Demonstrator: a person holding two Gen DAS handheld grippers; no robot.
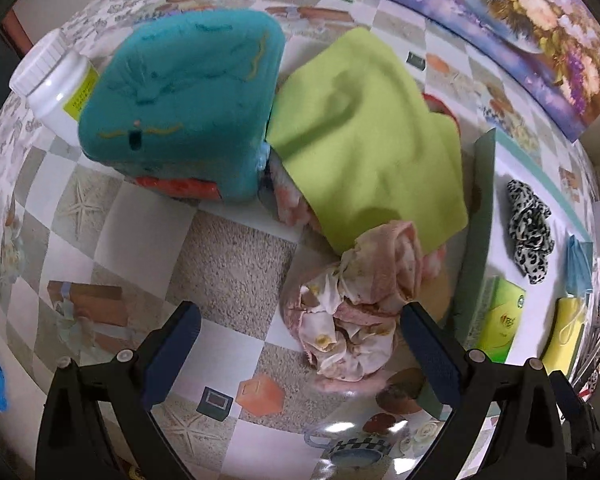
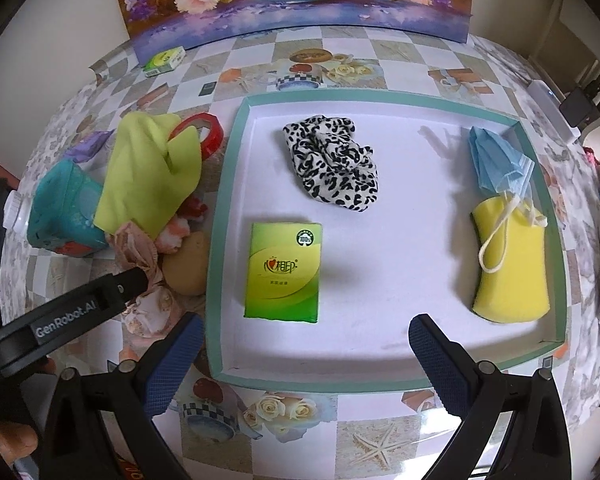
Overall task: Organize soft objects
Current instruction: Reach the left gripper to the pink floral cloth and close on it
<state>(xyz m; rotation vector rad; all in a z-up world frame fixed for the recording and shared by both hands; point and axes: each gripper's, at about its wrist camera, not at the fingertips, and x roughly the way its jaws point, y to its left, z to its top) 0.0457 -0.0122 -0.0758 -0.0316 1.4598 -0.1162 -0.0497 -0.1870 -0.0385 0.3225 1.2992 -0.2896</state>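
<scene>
Left wrist view: left gripper [image 1: 300, 344] spread wide, pink floral cloth [image 1: 356, 312] against its right finger, perhaps touching.
Right gripper [image 2: 306, 354] released; tissue pack [image 2: 283, 273] in tray [image 2: 220, 216] just ahead.

Pretty bright, even indoor light in both views. Strong fisheye warp: the surface [image 2: 364, 432] bulges and the corners go black. The glossy top throws glare near the bottom edge. Soft shadows sit beside the tissue pack [image 2: 284, 272] on the white tray [image 2: 216, 240]. The teal plush [image 1: 180, 104] looks slightly motion-blurred.

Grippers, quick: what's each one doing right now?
Left gripper: open, jaws around the pink cloth, not closed on it.
Right gripper: open, empty, over the tray.
</scene>
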